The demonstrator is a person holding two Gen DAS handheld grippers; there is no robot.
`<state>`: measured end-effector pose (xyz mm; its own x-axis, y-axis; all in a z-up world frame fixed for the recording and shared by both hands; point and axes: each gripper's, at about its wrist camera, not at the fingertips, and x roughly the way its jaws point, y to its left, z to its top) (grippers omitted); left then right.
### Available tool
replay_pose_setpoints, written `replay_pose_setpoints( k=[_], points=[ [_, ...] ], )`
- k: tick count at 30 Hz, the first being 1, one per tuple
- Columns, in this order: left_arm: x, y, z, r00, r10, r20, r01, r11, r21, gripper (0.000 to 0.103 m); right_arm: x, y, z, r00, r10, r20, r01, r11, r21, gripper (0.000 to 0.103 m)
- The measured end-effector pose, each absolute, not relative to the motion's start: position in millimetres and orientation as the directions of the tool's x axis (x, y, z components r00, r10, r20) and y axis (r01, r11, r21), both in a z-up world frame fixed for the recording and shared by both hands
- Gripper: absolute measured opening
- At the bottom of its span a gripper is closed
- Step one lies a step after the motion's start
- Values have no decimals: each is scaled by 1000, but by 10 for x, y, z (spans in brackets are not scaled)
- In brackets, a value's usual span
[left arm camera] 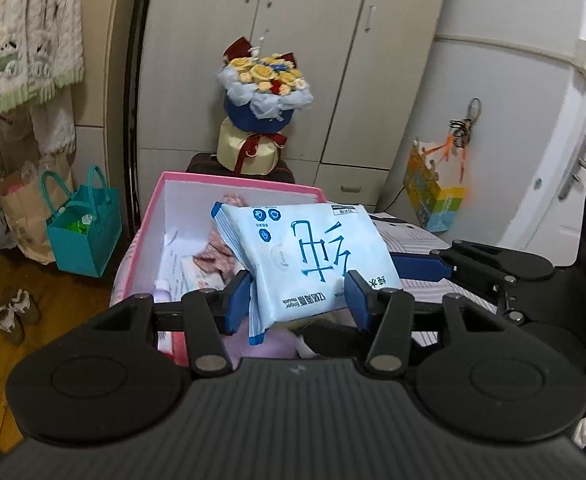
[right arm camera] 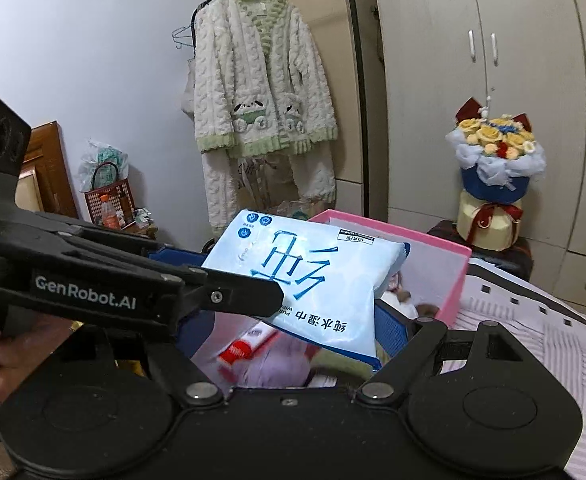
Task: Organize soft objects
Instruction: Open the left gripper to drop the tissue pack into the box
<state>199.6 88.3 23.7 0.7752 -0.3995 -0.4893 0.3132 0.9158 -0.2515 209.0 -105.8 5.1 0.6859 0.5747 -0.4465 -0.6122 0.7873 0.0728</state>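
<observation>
**Two grippers at a wipes pack above a pink box**

Two hand-held grippers meet at one pale blue pack of wet wipes (left arm camera: 305, 258), which hangs tilted over the open pink box (left arm camera: 229, 186). The left gripper (left arm camera: 297, 300) pinches the pack's near edge between its blue pads, one pad pressed on each side. In the left wrist view the right gripper (left arm camera: 421, 266) enters from 3 o'clock, its blue pad lying just beside the pack's right edge. In the right wrist view the left gripper (right arm camera: 229, 298) crosses from 9 o'clock and hides part of the right gripper's fingers; the right gripper's fingers stand spread on either side of the pack (right arm camera: 309, 280), and whether they touch it cannot be told. Inside the box (right arm camera: 457, 280) lie soft things, among them a patterned pinkish cloth (left arm camera: 221, 256) and a lilac item (right arm camera: 277, 364). At 12 o'clock beyond the box stands a bouquet (left arm camera: 265, 92) before a wardrobe (left arm camera: 293, 20). A teal bag (left arm camera: 83, 232) sits on the floor at 9 o'clock. A fleecy white garment (right arm camera: 253, 92) hangs at 12 o'clock in the right wrist view.
</observation>
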Motion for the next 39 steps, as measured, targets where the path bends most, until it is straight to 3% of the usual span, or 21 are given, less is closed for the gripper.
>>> replay_pose_setpoints(
  k=[11, 16, 20, 28, 39],
  points=[
    [2790, 909, -17, 719, -391, -574, 252, 917, -310, 49, 2825, -950, -117, 645, 526, -555, -587, 806, 82, 83],
    [2886, 832, -171, 704, -338, -625, 209, 939, -273, 61, 2808, -887, -222, 700, 437, -565, -554, 831, -44, 82],
    [2708, 896, -159, 750, -286, -597, 183, 956, -228, 62, 2640, -980, -222, 722, 428, -544, -545, 836, -65, 82],
    [2223, 1025, -50, 783, -281, -555, 185, 957, -223, 63, 2221, -1316, -141, 726, 484, -489, -542, 840, 25, 83],
    [1473, 846, 227, 815, -295, -499, 258, 956, -143, 72, 1604, -1571, 21, 785, 429, -447, -476, 880, 8, 86]
  ],
)
